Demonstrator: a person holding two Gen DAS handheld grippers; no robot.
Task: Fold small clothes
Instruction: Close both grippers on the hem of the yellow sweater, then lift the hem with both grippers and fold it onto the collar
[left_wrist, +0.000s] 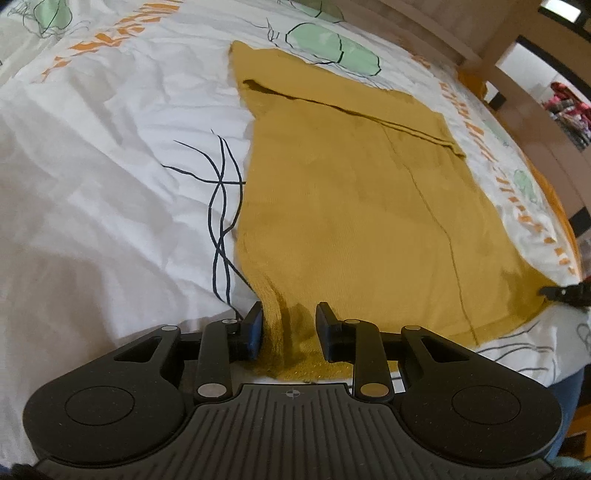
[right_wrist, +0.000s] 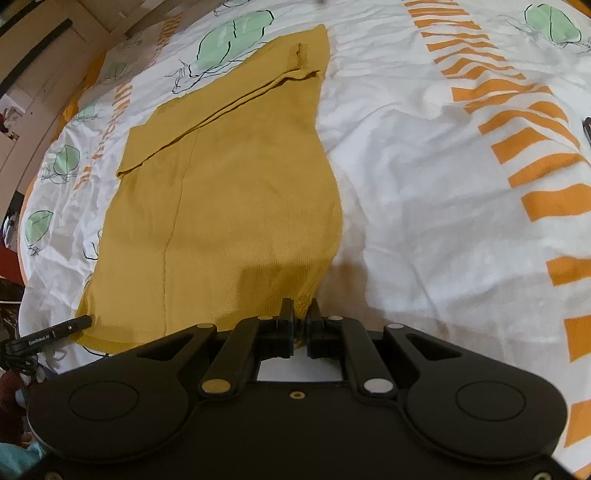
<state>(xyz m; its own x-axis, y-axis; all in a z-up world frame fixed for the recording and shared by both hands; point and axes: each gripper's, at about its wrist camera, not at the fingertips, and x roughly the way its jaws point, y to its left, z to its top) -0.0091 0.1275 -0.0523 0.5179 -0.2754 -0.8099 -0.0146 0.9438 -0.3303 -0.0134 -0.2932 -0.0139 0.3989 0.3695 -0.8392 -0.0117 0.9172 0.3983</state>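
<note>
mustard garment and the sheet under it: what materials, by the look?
Mustard garment: looks like a fine-rib knit, matte and soft; faint vertical ribbing shows and it bunches limply at the right gripper. Fibre unclear.
Bedsheet: seems a thin woven cotton-type fabric, matte, with sharp fine creases and flat printed green and orange motifs.

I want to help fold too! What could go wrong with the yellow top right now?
1. The left gripper stands open around a bunched corner of the mustard knit top. If it lifts like this, that corner could stay behind.
2. The right gripper pinches only a thin bit of the hem, which might slip out.
3. The bedsheet is wrinkled, so dragging the top could crease the fold.
</note>
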